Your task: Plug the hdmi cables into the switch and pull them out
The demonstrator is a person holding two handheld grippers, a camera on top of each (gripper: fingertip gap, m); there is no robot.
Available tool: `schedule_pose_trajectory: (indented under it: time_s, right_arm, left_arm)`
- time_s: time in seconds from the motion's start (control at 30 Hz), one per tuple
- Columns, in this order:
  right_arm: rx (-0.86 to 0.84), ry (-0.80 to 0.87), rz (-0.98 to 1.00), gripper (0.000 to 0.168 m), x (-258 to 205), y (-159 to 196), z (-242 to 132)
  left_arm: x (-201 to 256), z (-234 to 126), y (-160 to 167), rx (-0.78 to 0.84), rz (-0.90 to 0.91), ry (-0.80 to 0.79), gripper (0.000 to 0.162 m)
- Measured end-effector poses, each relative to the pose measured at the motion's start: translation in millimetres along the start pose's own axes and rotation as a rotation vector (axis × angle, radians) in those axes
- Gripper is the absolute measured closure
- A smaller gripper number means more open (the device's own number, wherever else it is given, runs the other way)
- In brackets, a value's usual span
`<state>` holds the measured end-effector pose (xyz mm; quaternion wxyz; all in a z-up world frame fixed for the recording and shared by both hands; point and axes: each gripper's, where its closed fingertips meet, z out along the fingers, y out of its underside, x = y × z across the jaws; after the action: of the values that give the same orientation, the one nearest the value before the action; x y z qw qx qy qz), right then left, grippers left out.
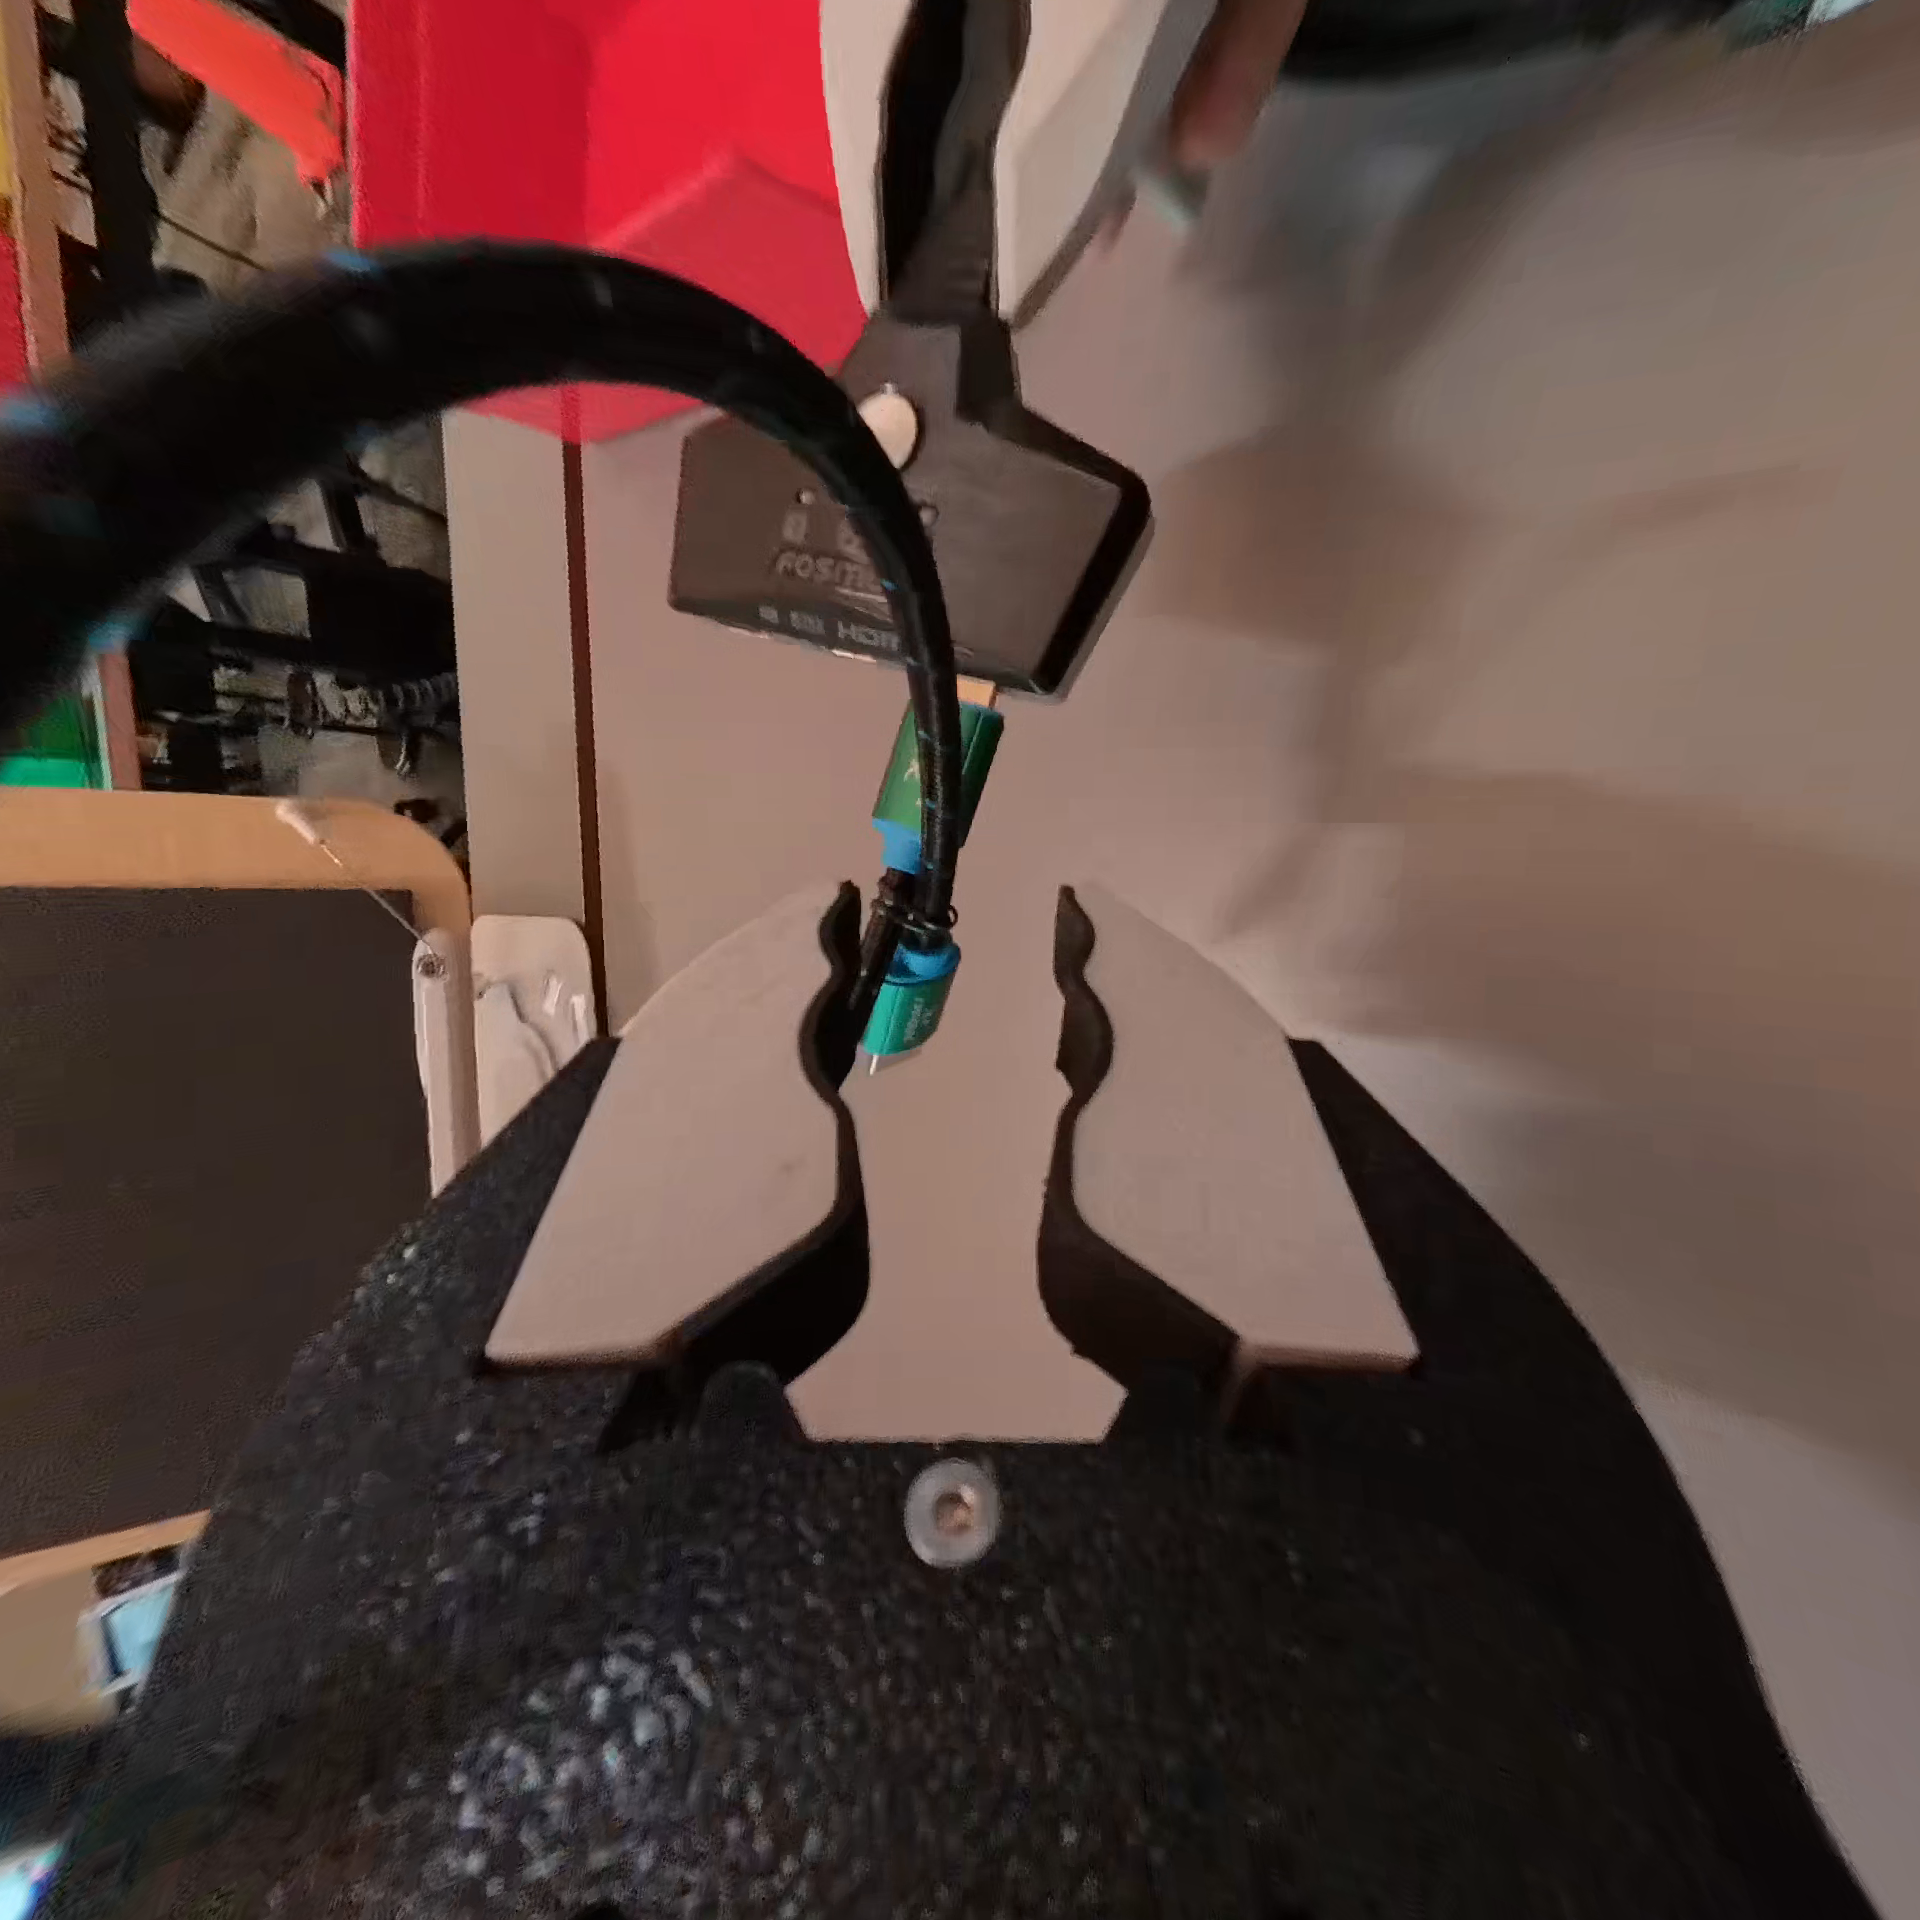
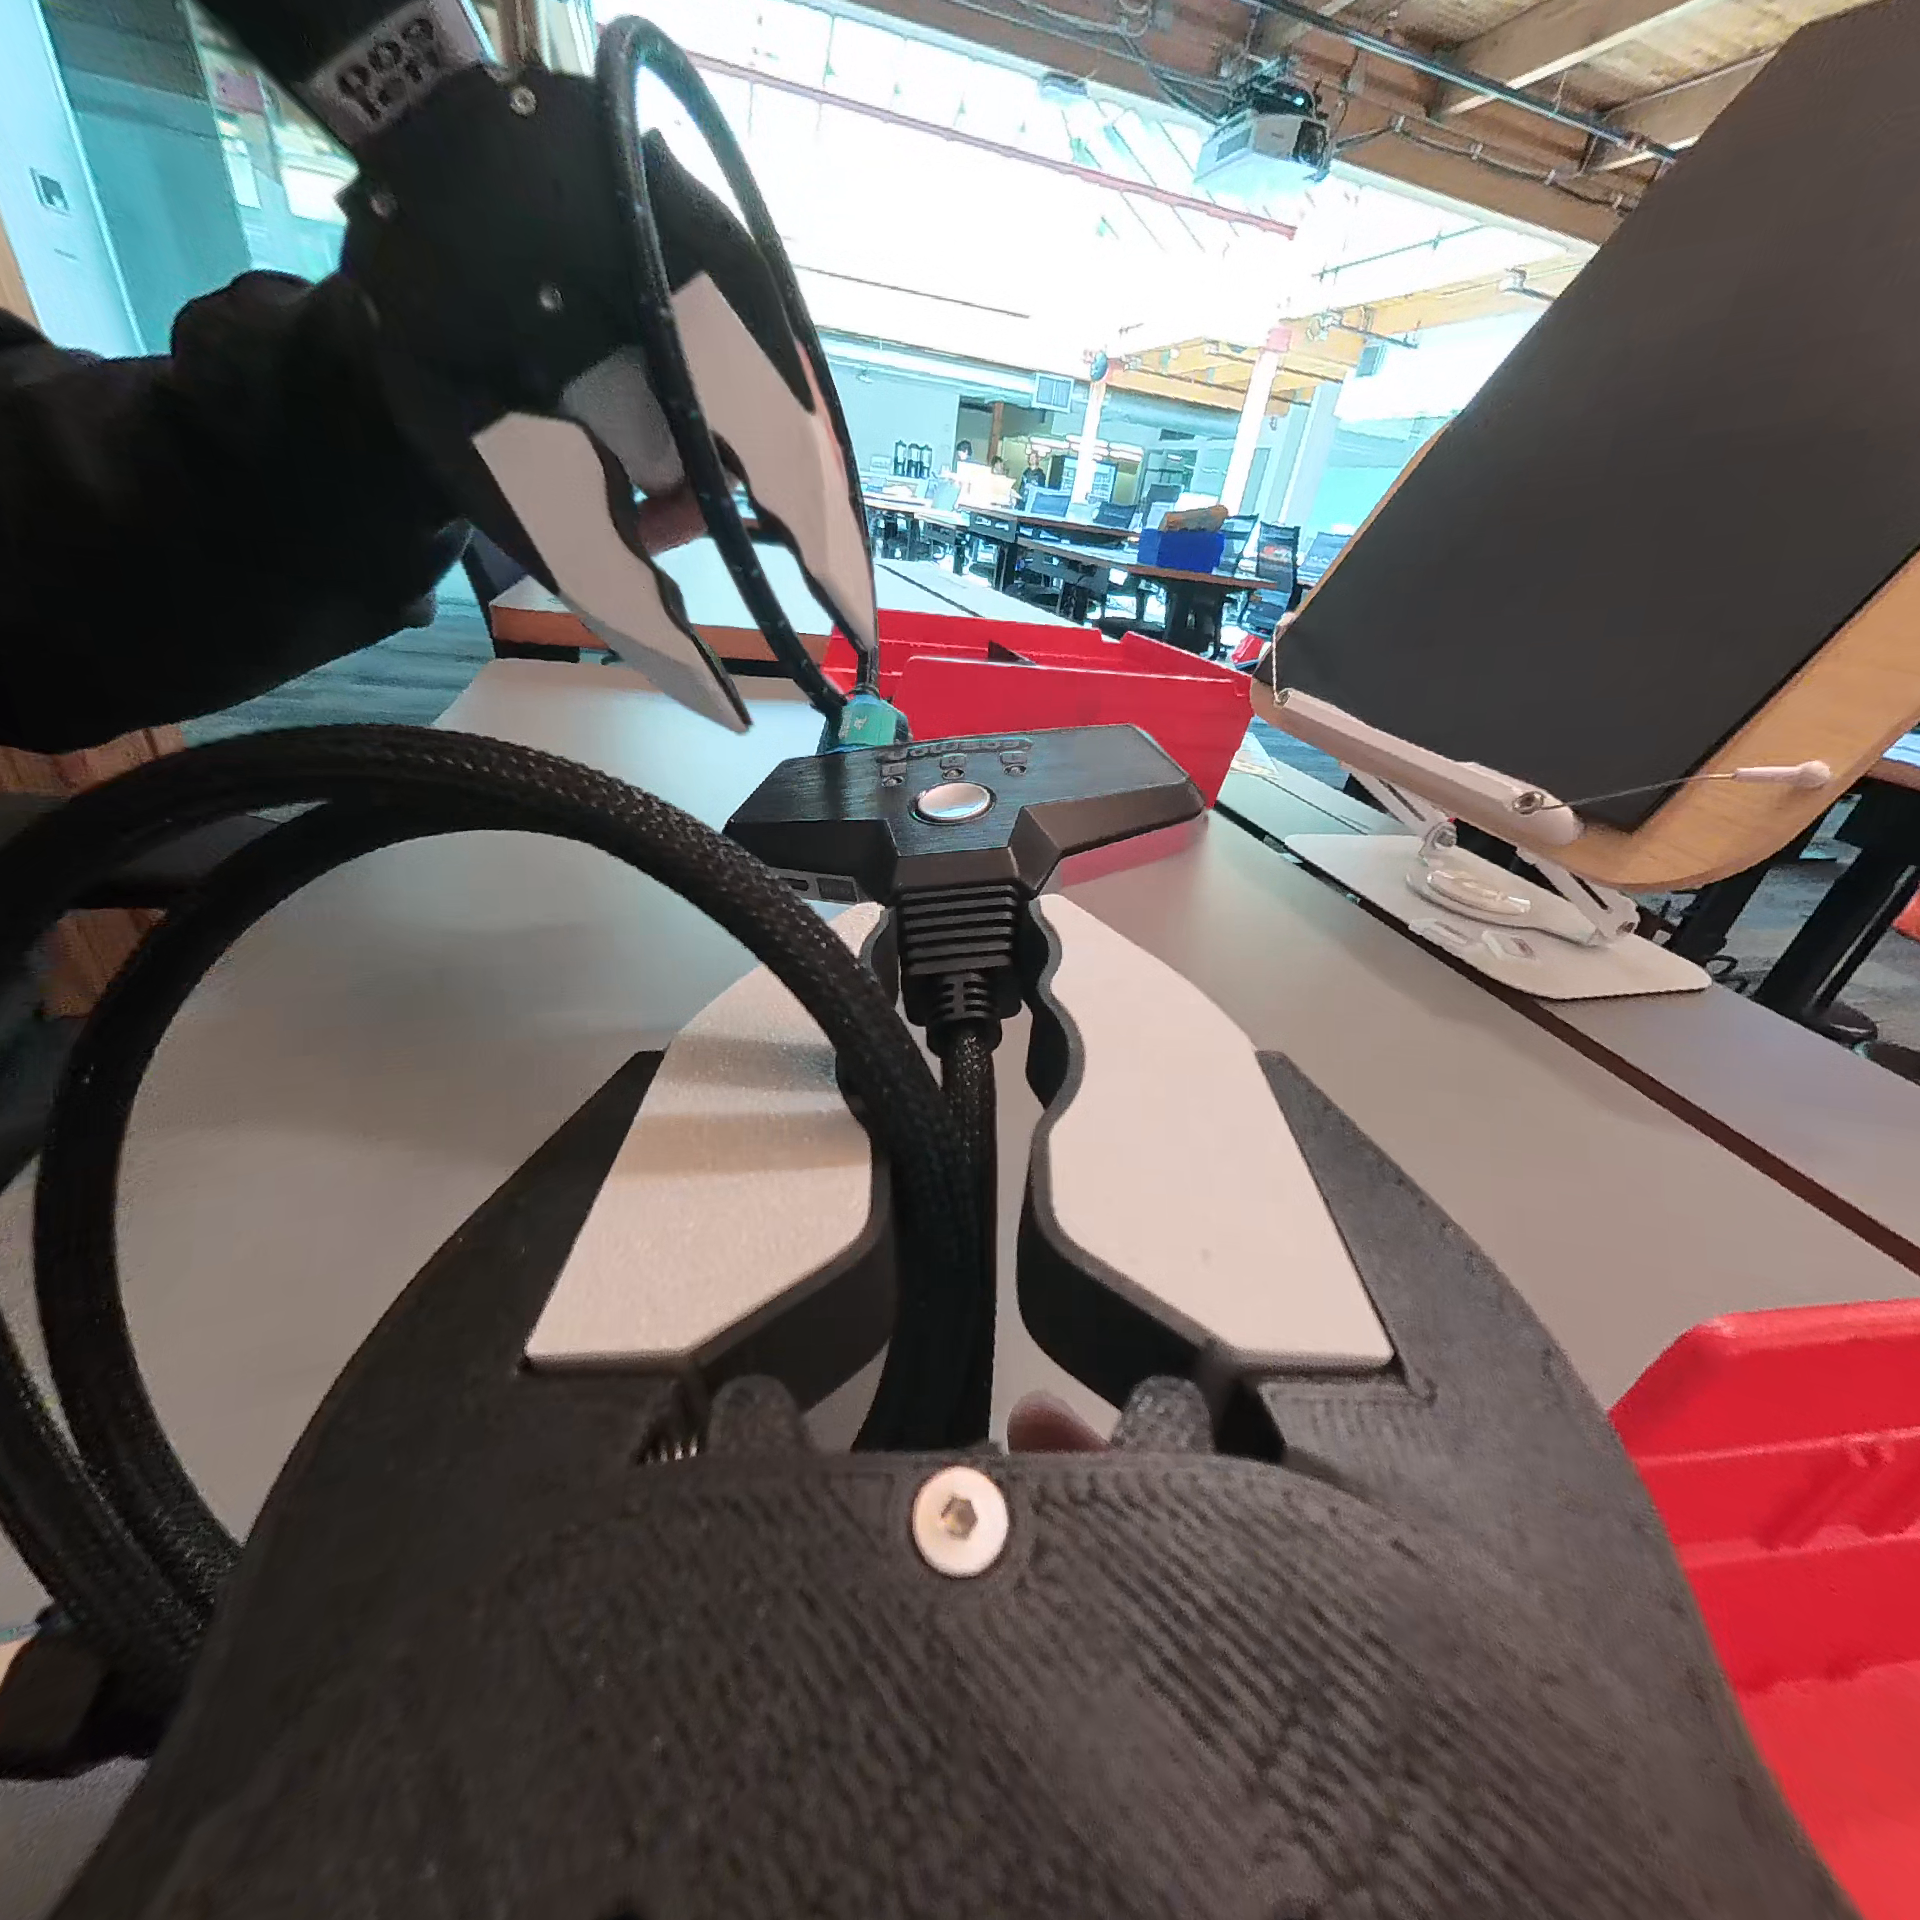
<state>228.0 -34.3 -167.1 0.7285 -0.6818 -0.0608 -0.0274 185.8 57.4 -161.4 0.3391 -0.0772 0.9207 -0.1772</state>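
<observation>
A: Right wrist view is showing the right gripper [image 2: 961,940] clamping the ribbed strain-relief collar of the flat black plastic HDMI switch [image 2: 971,800], so the box is being steadied just over the pale grey tabletop [image 2: 1351,1039] while a plug is worked at its far edge.

B: And the left gripper [image 1: 956,914]?

A: Its jaws are standing moderately apart, closed on nothing. A green metal HDMI plug with a blue collar [image 1: 940,774] is sitting at the switch's near port at twelve o'clock from the fingers, gold tip partly showing, so I judge it not fully seated or partway out. A second green plug [image 1: 906,1003] is dangling beside the left finger, tied alongside the braided black cable [image 1: 914,582].

B: What is crowding the work?

A: That braided cable is arching from nine o'clock straight across the switch's face, hiding part of it. In the right wrist view a thick black loop [image 2: 499,769] is hanging at nine o'clock. Red plastic bins [image 2: 1060,675] are sitting behind the switch at twelve, and a dark wood-framed board on a white stand [image 2: 1621,499] is leaning at two o'clock.
</observation>
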Motion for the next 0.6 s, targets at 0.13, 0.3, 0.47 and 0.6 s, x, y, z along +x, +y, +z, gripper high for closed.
schedule_pose_trajectory:
  time_s: [0.13, 0.3, 0.47, 0.6]
  right_arm:
    - [-0.021, 0.012, -0.046, 0.146, 0, 0, 0]
    - [-0.047, 0.015, -0.08, 0.146, -1, 3, 2]
    - [-0.055, 0.008, -0.078, 0.146, -2, 5, 1]
    - [-0.056, 0.0, -0.088, 0.146, -4, 4, 2]
  left_arm:
    - [-5, 14, 3, -0.045, -0.014, -0.025, 0.134]
    - [-2, 26, 2, -0.018, -0.061, 0.018, 0.143]
    - [1, 32, 7, -0.017, -0.04, 0.042, 0.143]
    - [3, 36, 13, -0.044, -0.023, 0.045, 0.145]
